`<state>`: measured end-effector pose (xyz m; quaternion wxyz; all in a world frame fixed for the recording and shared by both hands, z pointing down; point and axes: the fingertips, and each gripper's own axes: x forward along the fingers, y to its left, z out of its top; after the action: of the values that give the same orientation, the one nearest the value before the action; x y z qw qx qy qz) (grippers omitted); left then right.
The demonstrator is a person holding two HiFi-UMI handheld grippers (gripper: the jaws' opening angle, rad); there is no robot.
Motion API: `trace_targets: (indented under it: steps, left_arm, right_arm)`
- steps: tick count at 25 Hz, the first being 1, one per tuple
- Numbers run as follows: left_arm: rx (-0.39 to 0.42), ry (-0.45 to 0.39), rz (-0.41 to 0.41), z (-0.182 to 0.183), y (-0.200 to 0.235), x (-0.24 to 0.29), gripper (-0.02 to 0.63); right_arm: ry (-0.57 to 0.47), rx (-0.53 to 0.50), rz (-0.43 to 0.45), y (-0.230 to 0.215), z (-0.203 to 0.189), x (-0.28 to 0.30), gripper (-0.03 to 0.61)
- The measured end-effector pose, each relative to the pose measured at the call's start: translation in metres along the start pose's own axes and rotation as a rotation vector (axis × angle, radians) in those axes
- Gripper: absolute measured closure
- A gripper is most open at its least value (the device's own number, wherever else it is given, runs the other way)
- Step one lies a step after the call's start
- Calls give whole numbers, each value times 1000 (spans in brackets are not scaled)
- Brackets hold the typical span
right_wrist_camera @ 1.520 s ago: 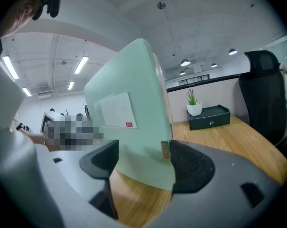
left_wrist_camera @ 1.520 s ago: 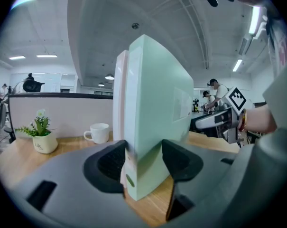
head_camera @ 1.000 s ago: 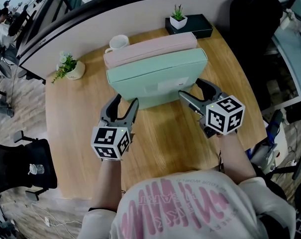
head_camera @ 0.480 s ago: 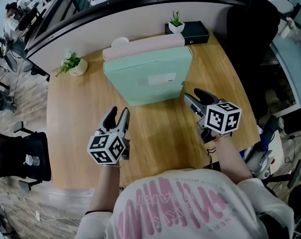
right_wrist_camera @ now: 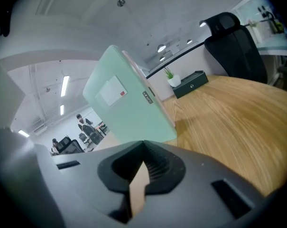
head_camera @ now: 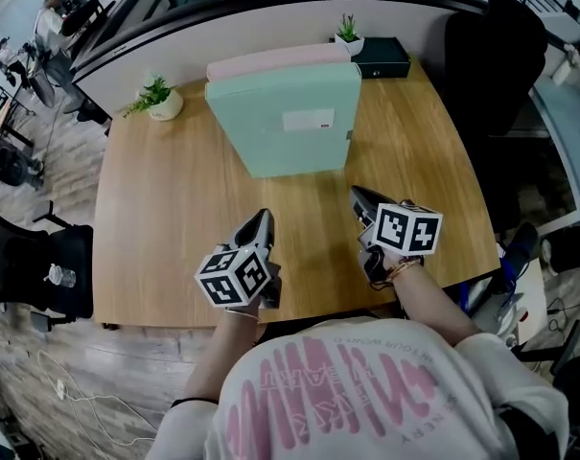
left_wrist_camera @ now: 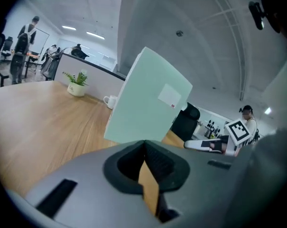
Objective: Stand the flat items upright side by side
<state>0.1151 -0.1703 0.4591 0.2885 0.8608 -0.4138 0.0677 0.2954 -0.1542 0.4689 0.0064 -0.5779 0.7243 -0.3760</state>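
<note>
Left gripper and right gripper backed off the upright green folder, fingers just closed empty.

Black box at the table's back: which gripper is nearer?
Right. The right gripper is nearly straight in front of the black box; the left gripper is also in front, but farther to the left.

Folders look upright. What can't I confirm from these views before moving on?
1. Pink folder: the head view shows only its top edge. The green folder covers the rest, so contact between them is unclear.
2. Label on the green folder: its print is too small in every view.
3. Mug: hidden behind the folders in the head view. The left gripper view shows it small, beside the green folder's edge.
</note>
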Motion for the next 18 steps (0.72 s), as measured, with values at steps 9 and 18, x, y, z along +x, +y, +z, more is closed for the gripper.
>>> trace_targets:
  steps: [9, 18]
  left_arm:
    - [88, -69, 12, 17, -22, -45, 612]
    - [156, -42, 12, 5, 2, -120, 612]
  right_arm:
    - [-107, -77, 93, 68, 1, -26, 583]
    - [-140, -117, 54, 123, -42, -54, 583]
